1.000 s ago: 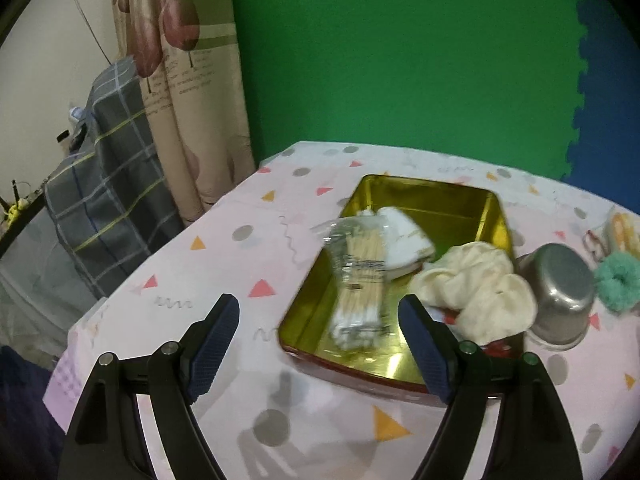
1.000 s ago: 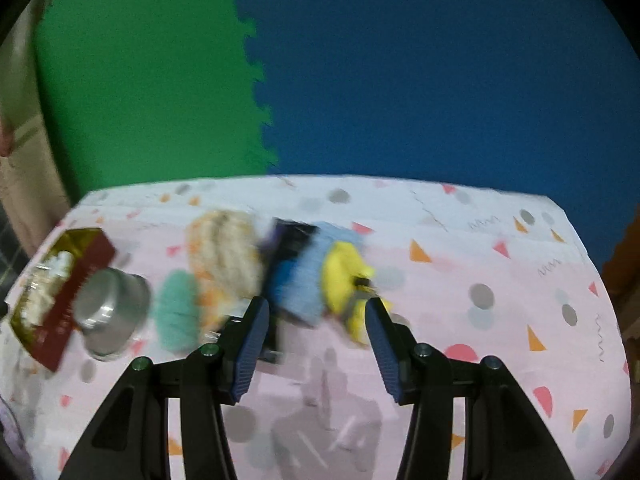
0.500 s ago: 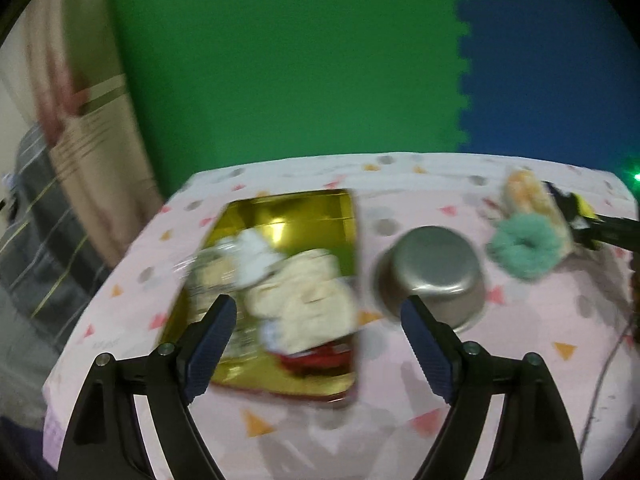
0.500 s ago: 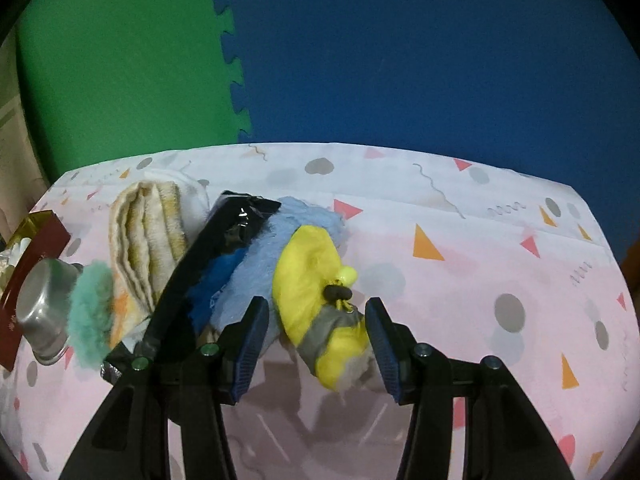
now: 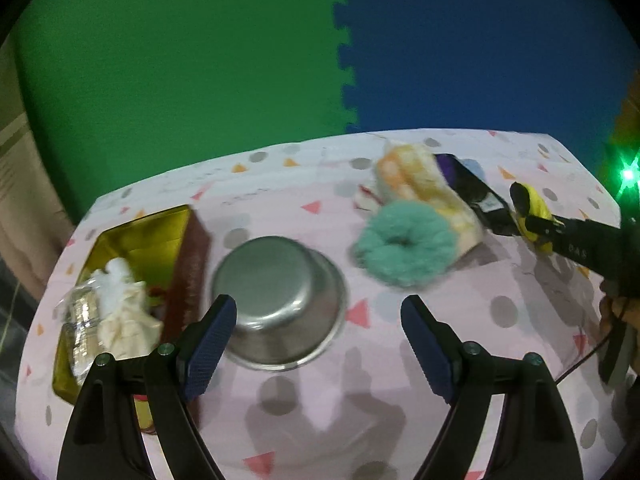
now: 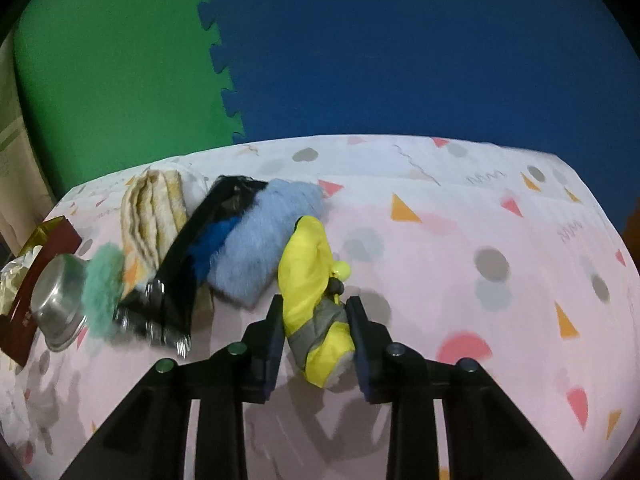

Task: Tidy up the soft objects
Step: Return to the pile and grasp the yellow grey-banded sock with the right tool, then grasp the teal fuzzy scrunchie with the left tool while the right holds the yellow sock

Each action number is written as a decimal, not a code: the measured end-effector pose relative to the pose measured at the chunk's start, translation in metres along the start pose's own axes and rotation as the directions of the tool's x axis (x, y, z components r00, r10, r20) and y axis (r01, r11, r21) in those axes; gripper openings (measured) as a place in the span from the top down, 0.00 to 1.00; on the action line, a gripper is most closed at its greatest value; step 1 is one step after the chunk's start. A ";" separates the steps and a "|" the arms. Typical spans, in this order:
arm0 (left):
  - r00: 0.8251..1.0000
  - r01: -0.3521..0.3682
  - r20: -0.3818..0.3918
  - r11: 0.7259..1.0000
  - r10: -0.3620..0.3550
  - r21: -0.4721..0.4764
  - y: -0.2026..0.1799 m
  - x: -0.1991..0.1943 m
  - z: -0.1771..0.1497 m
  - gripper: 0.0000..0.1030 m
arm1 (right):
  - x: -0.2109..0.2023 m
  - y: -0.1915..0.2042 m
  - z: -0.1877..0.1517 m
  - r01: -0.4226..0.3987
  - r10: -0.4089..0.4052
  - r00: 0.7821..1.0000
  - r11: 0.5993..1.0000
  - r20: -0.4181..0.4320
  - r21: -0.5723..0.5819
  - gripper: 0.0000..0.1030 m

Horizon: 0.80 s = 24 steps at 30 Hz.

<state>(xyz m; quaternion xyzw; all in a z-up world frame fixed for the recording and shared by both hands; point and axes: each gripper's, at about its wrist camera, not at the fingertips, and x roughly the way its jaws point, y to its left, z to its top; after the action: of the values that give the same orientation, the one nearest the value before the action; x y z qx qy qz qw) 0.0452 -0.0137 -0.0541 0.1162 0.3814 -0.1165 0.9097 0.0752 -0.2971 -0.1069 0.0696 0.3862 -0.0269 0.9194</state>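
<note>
My right gripper (image 6: 316, 312) is shut on a yellow and grey plush toy (image 6: 310, 268) lying on the table; the toy also shows in the left wrist view (image 5: 530, 204). Beside it lie a light blue fuzzy cloth (image 6: 262, 240), a black packet (image 6: 200, 248), a folded cream and orange towel (image 6: 154, 212) and a teal fuzzy ring (image 5: 404, 244). My left gripper (image 5: 316, 344) is open and empty above the table, next to an upturned steel bowl (image 5: 280, 300). A gold tin tray (image 5: 136, 240) at left holds a cream cloth (image 5: 124, 320) and a bag of cotton swabs (image 5: 82, 328).
Green and blue foam mats form the back wall. The table has a pink patterned cloth (image 6: 460, 280); its far and left edges are in view. The right gripper's body (image 5: 592, 244) and a cable show at the right of the left wrist view.
My left gripper swung right from over the gold tray to beside the steel bowl. My right gripper moved forward and closed on the yellow plush toy.
</note>
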 end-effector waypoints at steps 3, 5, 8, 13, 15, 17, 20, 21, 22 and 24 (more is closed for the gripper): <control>1.000 0.023 0.002 0.999 -0.023 0.043 -0.016 0.005 0.005 0.20 | -0.015 -0.010 -0.014 0.020 -0.020 1.000 0.999 0.004 0.031 0.71; 0.999 0.038 0.000 0.998 -0.038 0.057 -0.024 0.008 0.009 0.20 | -0.022 -0.017 -0.023 0.026 -0.026 1.000 0.999 0.001 0.047 0.71; 0.998 0.068 -0.010 0.996 -0.067 0.058 -0.033 0.016 0.018 0.20 | -0.024 -0.026 -0.030 0.023 -0.022 1.000 0.995 -0.017 0.093 0.71; 0.992 0.108 -0.064 0.994 -0.108 -0.004 -0.041 0.037 0.035 0.21 | -0.020 -0.030 -0.031 0.021 -0.016 0.999 0.994 -0.042 0.112 0.71; 0.987 0.129 -0.095 0.991 -0.133 -0.043 -0.043 0.045 0.041 0.22 | -0.015 -0.030 -0.031 0.027 -0.023 0.999 0.994 -0.045 0.105 0.71; 0.985 0.127 -0.112 0.990 -0.134 -0.066 -0.045 0.052 0.044 0.26 | -0.013 -0.030 -0.031 0.030 -0.025 0.999 0.994 -0.045 0.102 0.71; 0.980 0.140 -0.131 0.987 -0.150 -0.077 -0.050 0.061 0.049 0.33 | -0.012 -0.031 -0.031 0.024 -0.019 0.999 0.994 -0.044 0.109 0.71; 0.979 0.142 -0.138 0.986 -0.152 -0.082 -0.051 0.066 0.051 0.33 | -0.010 -0.032 -0.031 0.020 -0.016 0.999 0.994 -0.044 0.112 0.71; 0.978 0.140 -0.145 0.986 -0.151 -0.087 -0.051 0.069 0.052 0.34 | -0.009 -0.033 -0.031 0.017 -0.012 0.999 0.993 -0.043 0.115 0.71; 0.973 0.147 -0.163 0.984 -0.162 -0.098 -0.052 0.079 0.054 0.35 | -0.013 -0.031 -0.032 0.012 -0.007 0.999 0.993 -0.041 0.120 0.71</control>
<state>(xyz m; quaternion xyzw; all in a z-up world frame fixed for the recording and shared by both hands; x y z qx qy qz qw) 0.1196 -0.0884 -0.0803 0.0567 0.4703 -0.1601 0.8660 0.0408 -0.3235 -0.1232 0.1235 0.4028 -0.0529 0.9054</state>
